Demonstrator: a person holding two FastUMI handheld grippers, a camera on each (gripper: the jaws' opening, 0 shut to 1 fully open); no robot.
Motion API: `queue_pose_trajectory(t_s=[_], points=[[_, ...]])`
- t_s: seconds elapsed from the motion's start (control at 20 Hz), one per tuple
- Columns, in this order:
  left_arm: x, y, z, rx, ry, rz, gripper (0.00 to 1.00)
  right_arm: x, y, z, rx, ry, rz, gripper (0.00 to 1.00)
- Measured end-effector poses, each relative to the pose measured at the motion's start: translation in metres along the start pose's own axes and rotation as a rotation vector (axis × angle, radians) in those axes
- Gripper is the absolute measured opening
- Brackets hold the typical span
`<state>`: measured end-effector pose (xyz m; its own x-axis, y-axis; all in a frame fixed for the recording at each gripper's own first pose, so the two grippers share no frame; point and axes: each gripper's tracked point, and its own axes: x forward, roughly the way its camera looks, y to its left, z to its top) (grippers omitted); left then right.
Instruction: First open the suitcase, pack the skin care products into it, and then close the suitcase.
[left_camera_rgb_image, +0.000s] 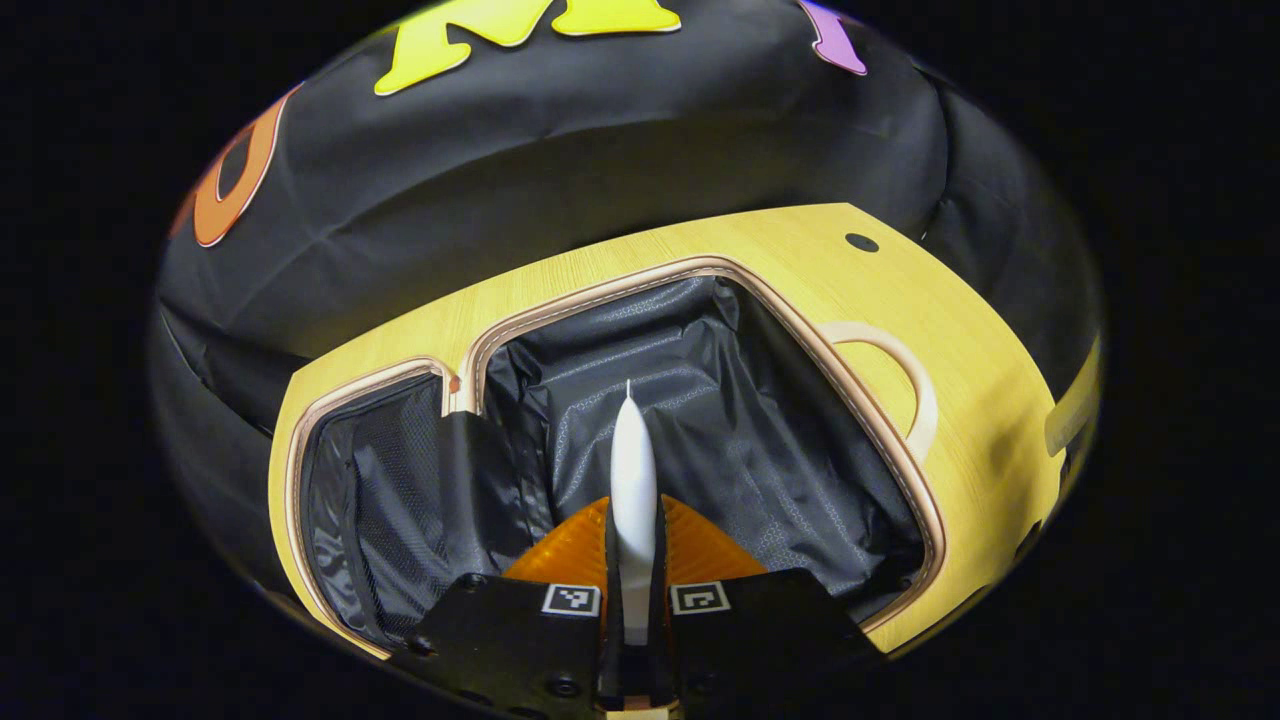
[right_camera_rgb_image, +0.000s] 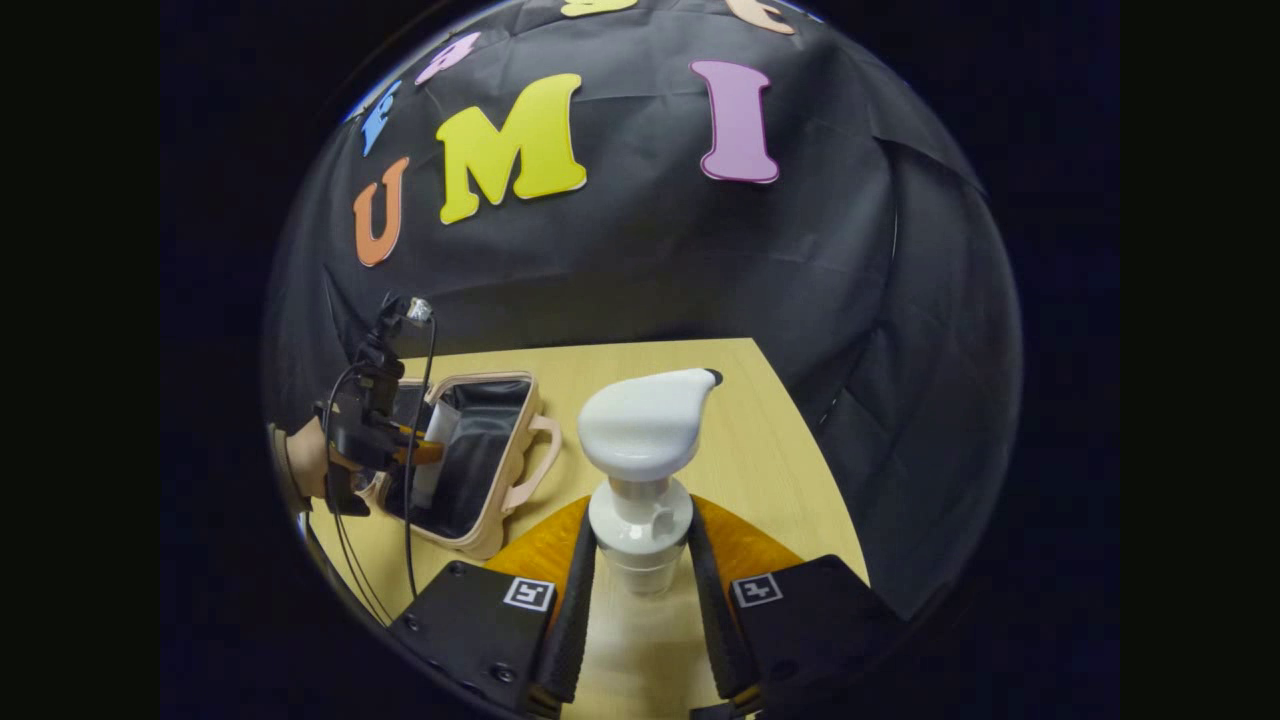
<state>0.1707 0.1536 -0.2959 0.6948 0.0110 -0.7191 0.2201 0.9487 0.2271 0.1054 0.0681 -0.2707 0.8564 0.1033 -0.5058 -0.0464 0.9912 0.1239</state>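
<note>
The suitcase (left_camera_rgb_image: 900, 420) lay open on the table (right_camera_rgb_image: 760, 450). Above its lined interior, the left gripper (left_camera_rgb_image: 633, 560) clamped a white tube (left_camera_rgb_image: 633, 480). Right of the suitcase, the right gripper (right_camera_rgb_image: 640, 590) gripped a pump bottle (right_camera_rgb_image: 642, 440).

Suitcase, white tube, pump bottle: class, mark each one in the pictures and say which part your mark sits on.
suitcase (left_camera_rgb_image: 905, 440), left gripper view, on its pale rim.
white tube (left_camera_rgb_image: 633, 480), left gripper view, mid-body, between the tongs.
pump bottle (right_camera_rgb_image: 645, 410), right gripper view, on its white pump head.
</note>
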Motion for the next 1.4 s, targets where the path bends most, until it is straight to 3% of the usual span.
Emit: queue_pose_trajectory(t_s=[0.25,1.0,1.15,1.2,1.25,1.4], points=[[0.013,0.003,0.000,-0.017,0.008,-0.002,0.12,0.004,0.009,0.000,0.017,0.011,-0.002,0.47],[0.027,0.002,-0.007,-0.040,0.016,-0.036,0.12,-0.018,0.057,0.012,-0.082,0.001,0.047,0.47],[0.025,0.005,-0.017,-0.039,0.056,-0.008,0.33,-0.022,0.073,0.014,-0.127,0.000,0.067,0.47],[0.025,0.007,-0.018,-0.048,0.061,0.008,0.32,-0.024,0.080,0.014,-0.144,0.001,0.073,0.47],[0.023,0.006,-0.019,-0.069,0.052,0.006,0.53,-0.024,0.087,0.015,-0.158,0.001,0.081,0.47],[-0.001,0.001,-0.006,-0.129,-0.037,-0.039,0.75,-0.024,0.105,0.017,-0.181,0.008,0.103,0.47]])
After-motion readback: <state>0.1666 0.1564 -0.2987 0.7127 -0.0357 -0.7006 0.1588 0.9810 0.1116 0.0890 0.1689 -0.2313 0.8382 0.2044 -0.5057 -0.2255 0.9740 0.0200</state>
